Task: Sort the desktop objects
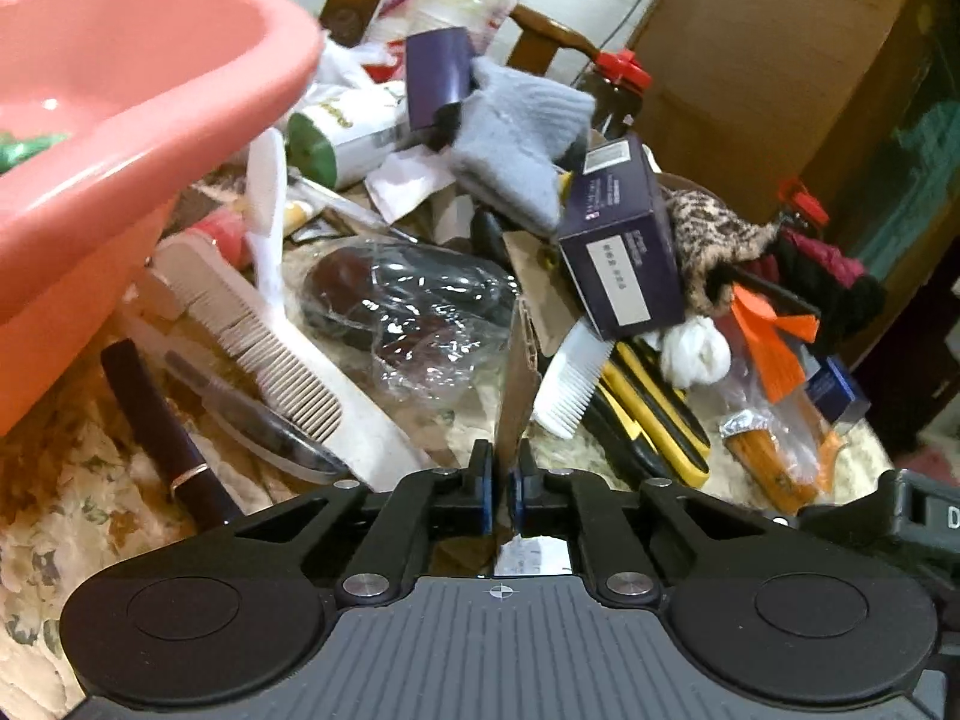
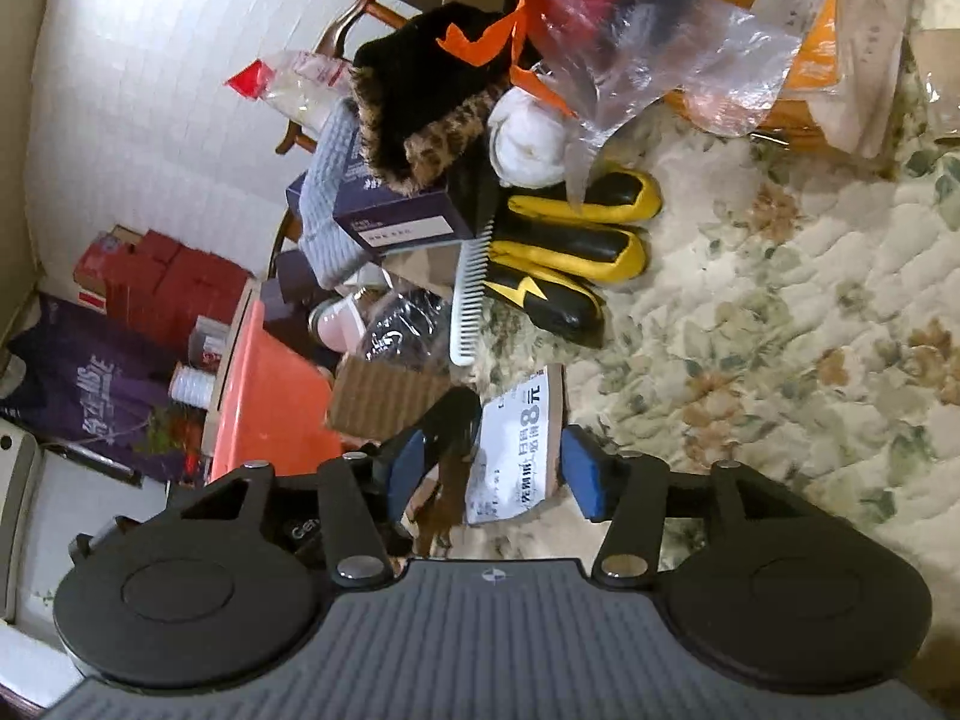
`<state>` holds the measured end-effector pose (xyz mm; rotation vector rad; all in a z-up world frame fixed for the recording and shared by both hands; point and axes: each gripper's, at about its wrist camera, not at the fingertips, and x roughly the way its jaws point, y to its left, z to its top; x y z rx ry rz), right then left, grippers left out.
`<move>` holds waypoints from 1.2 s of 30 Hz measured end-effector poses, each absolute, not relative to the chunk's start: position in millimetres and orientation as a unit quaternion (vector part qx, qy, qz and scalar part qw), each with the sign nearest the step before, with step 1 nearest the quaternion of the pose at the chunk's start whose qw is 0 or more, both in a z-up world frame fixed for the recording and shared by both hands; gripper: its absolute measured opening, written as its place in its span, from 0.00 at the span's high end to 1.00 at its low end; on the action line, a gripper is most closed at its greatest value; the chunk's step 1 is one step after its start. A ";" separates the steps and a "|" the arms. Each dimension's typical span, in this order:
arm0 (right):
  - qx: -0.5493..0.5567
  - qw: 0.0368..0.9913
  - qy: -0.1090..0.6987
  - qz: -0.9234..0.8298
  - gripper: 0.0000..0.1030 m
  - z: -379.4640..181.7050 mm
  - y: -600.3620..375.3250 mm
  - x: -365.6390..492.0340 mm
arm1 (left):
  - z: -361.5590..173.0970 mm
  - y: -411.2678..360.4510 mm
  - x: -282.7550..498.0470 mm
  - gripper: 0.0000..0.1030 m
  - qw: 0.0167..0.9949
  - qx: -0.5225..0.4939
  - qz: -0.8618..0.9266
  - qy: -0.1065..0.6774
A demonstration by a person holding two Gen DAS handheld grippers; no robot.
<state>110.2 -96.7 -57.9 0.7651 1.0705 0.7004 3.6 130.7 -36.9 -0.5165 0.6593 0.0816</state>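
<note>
A: Well, we have the left tongs (image 1: pixel 503 483) nearly closed, their blue pads pinching the thin edge of a brown cardboard piece (image 1: pixel 517 384) that stands upright between them.

B: And the right tongs (image 2: pixel 489 474) stand about half open. The white printed label (image 2: pixel 516 456) on that same cardboard lies between our pads, but neither pad presses on it; there is a gap on both sides.

A: From the left wrist we see the pink basin (image 1: pixel 120 138) raised at the upper left, something green lying inside it. Below its rim lie a beige comb (image 1: pixel 270 354) and a dark pen with a gold ring (image 1: pixel 162 420) on the flowered counter (image 1: pixel 54 516).

B: Beyond the cardboard we see a white comb (image 1: pixel 570 390) leaning against the black-and-yellow glove (image 2: pixel 570 252), with a dark purple box (image 1: pixel 624 246) just above them. A grey knitted sock (image 1: pixel 516 150) rests against that box.

A: A clear plastic bag holding dark objects (image 1: pixel 414 312) lies between the beige comb and the cardboard.

B: From the right wrist, the leopard-trimmed black hat (image 2: pixel 420 102) sits on top of the purple box, and crumpled clear plastic (image 2: pixel 690 54) lies farther back.
</note>
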 end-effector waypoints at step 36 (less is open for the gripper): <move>0.175 0.846 0.377 0.335 0.96 -28.2 -85.1 62.4 | -21.7 79.5 -9.8 0.94 0.955 -0.071 0.071 0.280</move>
